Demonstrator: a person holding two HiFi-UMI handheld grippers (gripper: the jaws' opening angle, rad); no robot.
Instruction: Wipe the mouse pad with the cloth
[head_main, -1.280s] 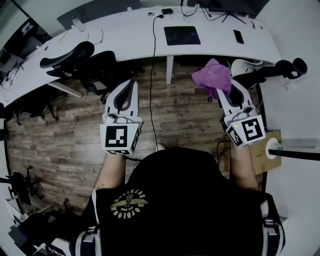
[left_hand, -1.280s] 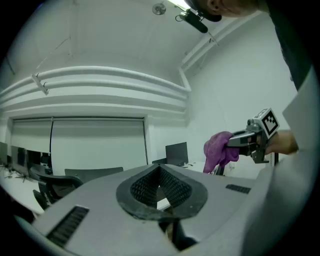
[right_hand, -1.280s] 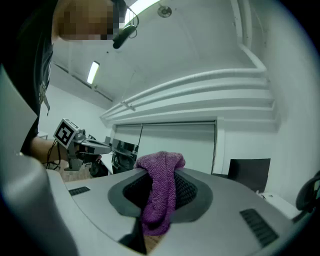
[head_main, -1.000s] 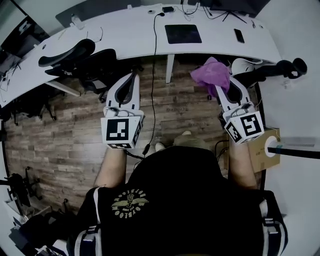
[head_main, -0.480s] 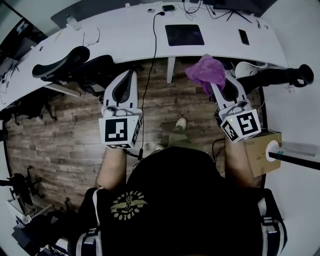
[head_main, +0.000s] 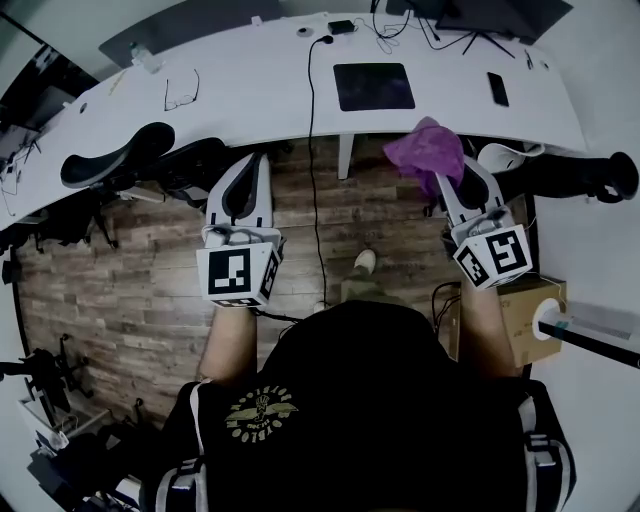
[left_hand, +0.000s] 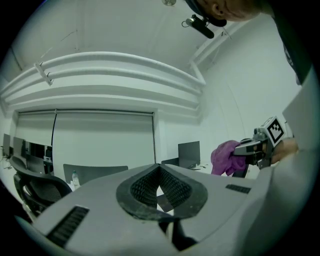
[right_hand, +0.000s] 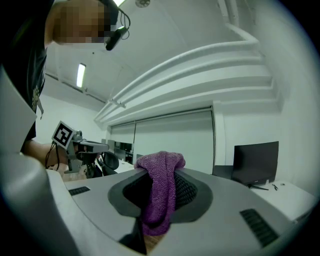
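Both claws have been carried closer to the near edge of the worktop (head_main: 250, 90) than in the earliest frame, the cloth being brought along with the right one. The left claw (head_main: 256, 158) is held over the wood floor (head_main: 120, 290), short of the near edge; in its own view the left claw (left_hand: 160, 171) is seen pressed together, with nothing between its pads. The right claw (right_hand: 159, 192) is seen pinching the purple cloth (right_hand: 161, 167), a fold of which stands up between the jaws and hangs down below them. From the head view the cloth (head_main: 428, 150) is bunched over the tip of the right claw (head_main: 442, 172), at the near edge of the worktop and not in contact with it. The dark mouse pad (head_main: 373, 86) lies flat on the worktop, between a black cable (head_main: 311, 140) and a dark phone (head_main: 497, 88), clear of the cloth. A pair of glasses (head_main: 180, 101) is noted toward the left end of the worktop. A cardboard box (head_main: 522, 305) stands on the floor beside the right forearm.
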